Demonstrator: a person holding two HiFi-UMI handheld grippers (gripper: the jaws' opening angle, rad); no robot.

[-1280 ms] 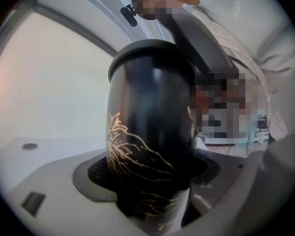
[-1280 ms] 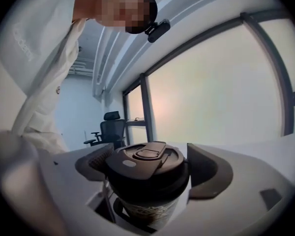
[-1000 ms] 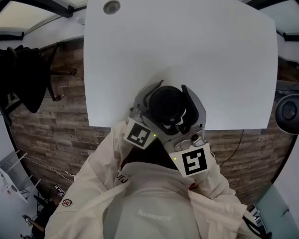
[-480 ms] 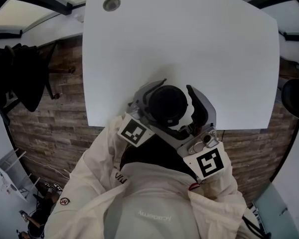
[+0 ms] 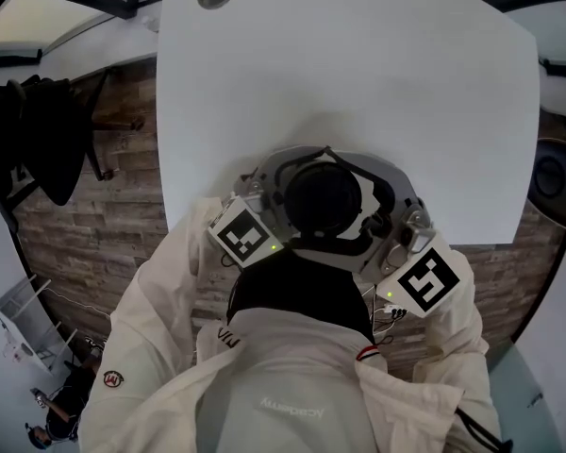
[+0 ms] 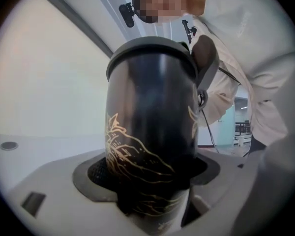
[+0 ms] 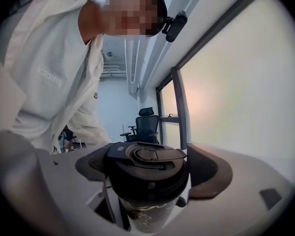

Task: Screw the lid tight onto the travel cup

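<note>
Tightening seems under way: the lid already sits on the cup, pinched between the right tongs; the left tongs clamp the cup's body. Whether it is fully tight cannot be told.

Right tongs farther right round the lid, perhaps mid-twist.

Left gripper clamps the cup by its body; right gripper grips the lid. Both sit just beside each other; arms bent inward.
</note>
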